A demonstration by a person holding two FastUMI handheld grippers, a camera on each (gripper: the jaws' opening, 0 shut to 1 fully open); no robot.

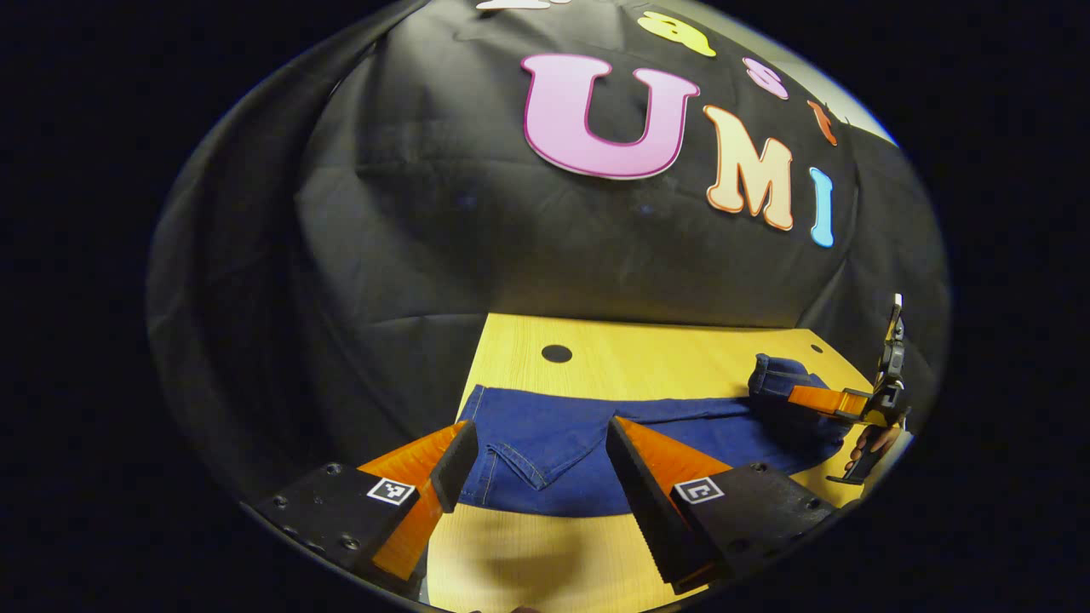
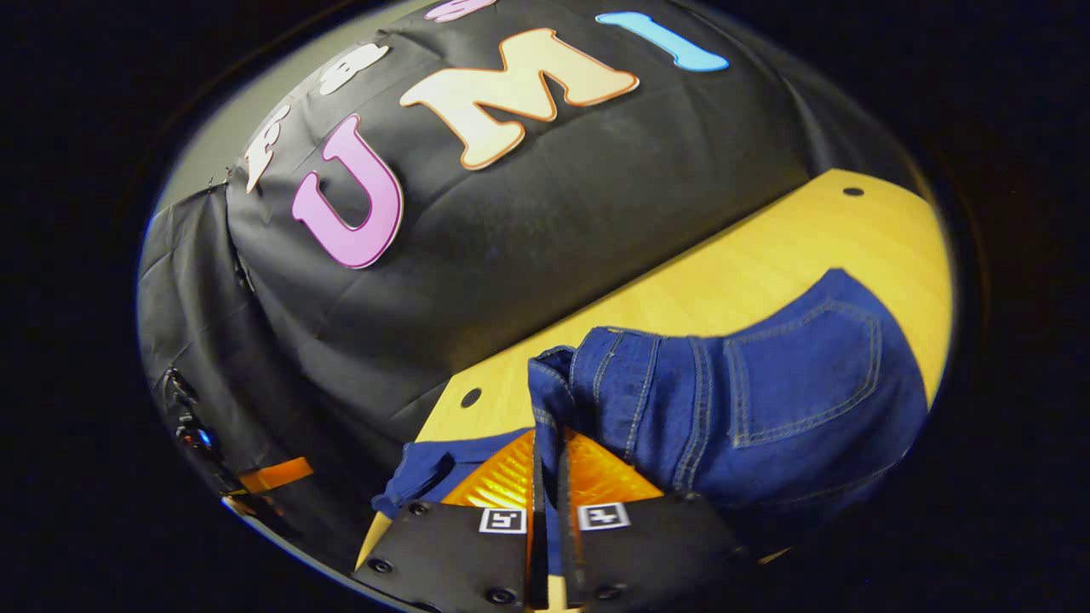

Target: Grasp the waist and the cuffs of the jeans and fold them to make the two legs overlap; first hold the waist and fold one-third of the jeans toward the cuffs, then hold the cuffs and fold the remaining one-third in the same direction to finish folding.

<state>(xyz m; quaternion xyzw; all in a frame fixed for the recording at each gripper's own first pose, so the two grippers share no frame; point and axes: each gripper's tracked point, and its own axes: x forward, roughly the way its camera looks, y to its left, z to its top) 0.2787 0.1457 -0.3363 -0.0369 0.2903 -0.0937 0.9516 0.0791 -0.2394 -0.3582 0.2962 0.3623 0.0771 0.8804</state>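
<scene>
In the left gripper view, my left gripper (image 1: 536, 477) has its 2 fingers spread wide, hovering over the near edge of the jeans (image 1: 596, 443), gripping nothing. The jeans lie flat across the table (image 1: 647, 349), the cuffs just beyond my fingertips. At the far end of the jeans, my right gripper (image 1: 796, 393) holds a raised fold of denim.

In the right gripper view, my right gripper (image 2: 549, 464) has its 2 fingers pressed together, pinching the waist (image 2: 553, 383) of the jeans (image 2: 766, 400). The waist stands lifted off the table (image 2: 766, 264), a back pocket (image 2: 809, 366) showing beside my fingers.
</scene>
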